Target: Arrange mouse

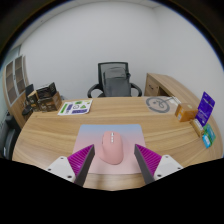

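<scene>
A pink computer mouse (110,150) lies on a pale pink mouse mat (133,136) on the wooden desk (40,135). My gripper (113,161) is open. Its two fingers with purple pads (80,160) stand at either side of the mouse, with a gap at each side. The mouse rests on the mat between the fingers, its rear end toward me.
A black office chair (117,78) stands behind the desk against a white wall. Booklets (75,106) and a file rack (45,98) lie at the far left. A wooden box (168,92), a brown object (185,112) and a purple card (205,106) stand at the right.
</scene>
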